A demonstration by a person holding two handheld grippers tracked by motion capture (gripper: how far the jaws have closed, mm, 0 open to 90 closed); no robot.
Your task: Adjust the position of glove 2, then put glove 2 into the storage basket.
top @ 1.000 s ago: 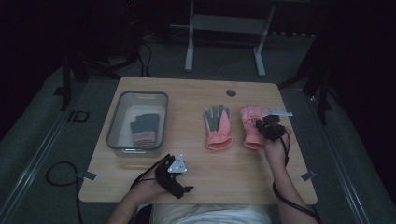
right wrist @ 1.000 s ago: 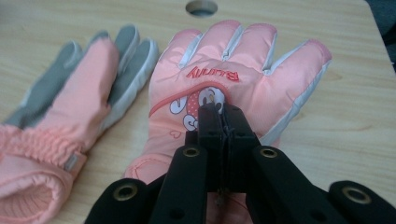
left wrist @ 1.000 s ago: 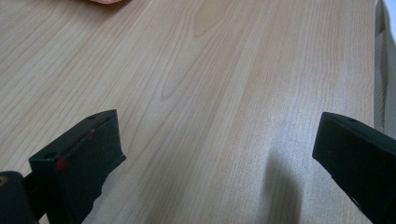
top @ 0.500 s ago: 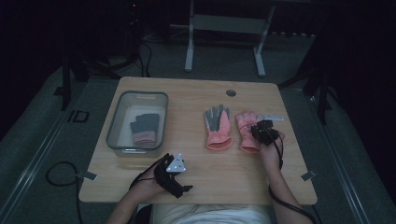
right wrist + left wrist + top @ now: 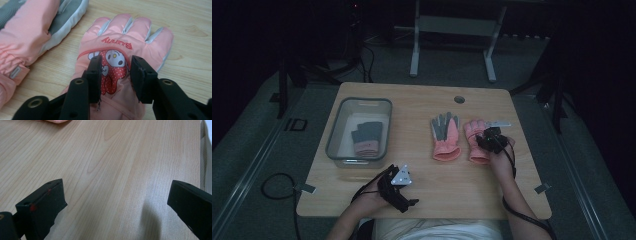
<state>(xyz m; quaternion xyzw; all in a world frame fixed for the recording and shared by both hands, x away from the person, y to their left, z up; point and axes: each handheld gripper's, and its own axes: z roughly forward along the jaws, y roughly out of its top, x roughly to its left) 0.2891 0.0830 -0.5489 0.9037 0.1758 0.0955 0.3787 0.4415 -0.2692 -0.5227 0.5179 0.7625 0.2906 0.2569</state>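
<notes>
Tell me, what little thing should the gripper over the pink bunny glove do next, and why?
Probably squeeze shut. The right gripper sits on the back of the pink bunny glove, its jaws partly open with a fold of the printed fabric between them, so closing should pinch it for lifting. The glove lies flat on the table beside its partner, while the left gripper waits open over bare wood.

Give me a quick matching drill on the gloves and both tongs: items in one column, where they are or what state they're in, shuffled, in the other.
Items:
1. Pink glove with cartoon print
2. Pink glove with grey palm
3. Dark grey glove with pink cuff
4. Left tongs

Places or states:
A. Inside the clear plastic bin
B. Open over bare wooden table
C. Under the right tongs, jaws astride its print
D. Palm up, mid-table

Pairs: 1-C, 2-D, 3-A, 4-B
</notes>
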